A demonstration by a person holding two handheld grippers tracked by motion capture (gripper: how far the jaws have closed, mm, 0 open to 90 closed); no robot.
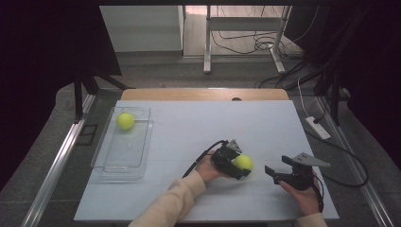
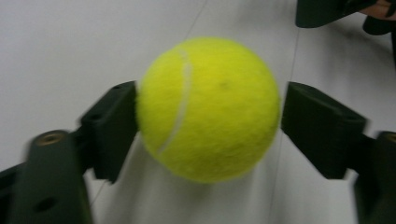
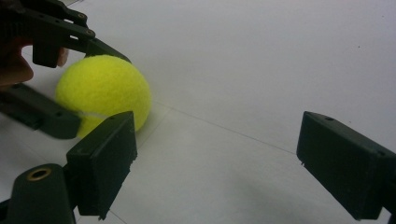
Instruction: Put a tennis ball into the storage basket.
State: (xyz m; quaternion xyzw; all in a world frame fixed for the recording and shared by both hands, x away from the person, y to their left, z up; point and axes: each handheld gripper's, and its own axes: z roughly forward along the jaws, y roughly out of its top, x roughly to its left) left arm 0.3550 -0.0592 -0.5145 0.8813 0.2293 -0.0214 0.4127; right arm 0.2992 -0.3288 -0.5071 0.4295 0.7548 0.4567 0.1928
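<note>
A yellow tennis ball (image 1: 244, 162) lies on the white table (image 1: 198, 127), right of centre near the front. My left gripper (image 1: 240, 166) is shut on it; in the left gripper view both black pads (image 2: 114, 123) press the ball (image 2: 208, 109) from either side. Just to the right, my right gripper (image 1: 276, 166) points left toward the ball and stands open. In the right gripper view its jaws (image 3: 219, 163) are wide apart with bare table between them, and the ball (image 3: 105, 91) sits beyond its left jaw, held by the left gripper (image 3: 86, 88).
A clear plastic tray (image 1: 101, 161) stands at the table's left side with a second tennis ball (image 1: 125, 121) in its far end. Cables and metal frame legs lie on the floor beyond the table's wooden far edge (image 1: 203, 93).
</note>
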